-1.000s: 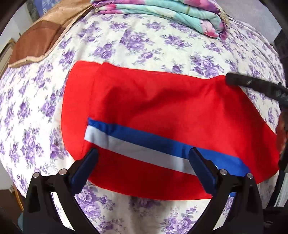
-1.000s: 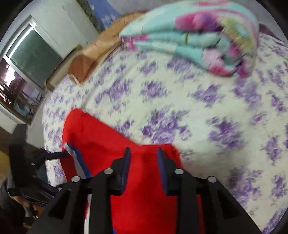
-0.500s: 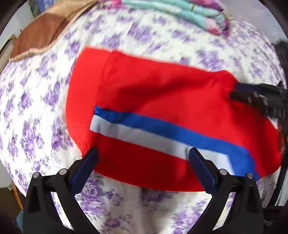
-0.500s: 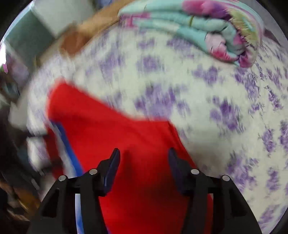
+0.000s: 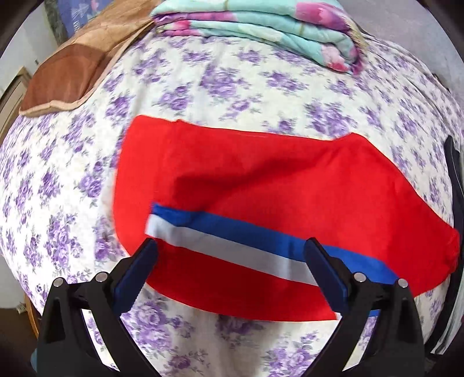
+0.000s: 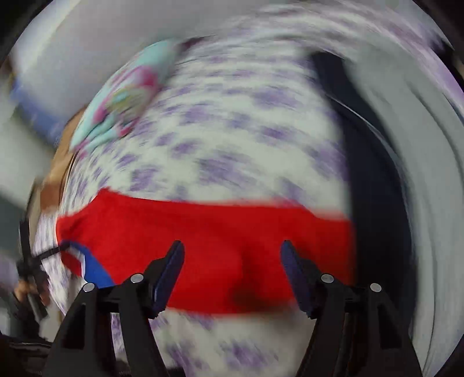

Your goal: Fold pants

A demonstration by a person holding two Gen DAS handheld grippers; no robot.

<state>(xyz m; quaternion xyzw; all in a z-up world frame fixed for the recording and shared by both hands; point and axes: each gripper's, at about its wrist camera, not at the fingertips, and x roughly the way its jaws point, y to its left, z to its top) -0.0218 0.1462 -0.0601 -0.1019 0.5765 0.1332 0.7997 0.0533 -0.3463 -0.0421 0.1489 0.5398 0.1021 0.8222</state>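
- The pants point(image 5: 261, 185), red with a blue-and-white side stripe point(image 5: 246, 243), lie flat on the bed point(image 5: 203, 72), which has a purple floral cover. They appear already folded into a single band.
- Long axis: the band runs left to right across both wrist views, square to the direction in which each tool points.
- Left tool point(image 5: 232, 269): jaws spread wide, gripping nothing. It hovers over the near long edge, with the stripe running between its fingers.
- Right tool point(image 6: 232, 272): jaws spread wide, gripping nothing. It is poised over the near edge of the red cloth point(image 6: 217, 246); this view is heavily motion-blurred, so contact with the fabric cannot be determined.
- Position relative to tools: the garment lies directly ahead of and below both tools. Neither is clearly the nearer one; each covers one end of the band.
- Judgement: the next fold probably brings one short end over the other along the long axis, which calls for a grasp at one end.
- Other items: a folded quilt point(image 5: 261, 26) and a brown pillow point(image 5: 66, 72) lie at the far side of the bed, well apart from the pants.
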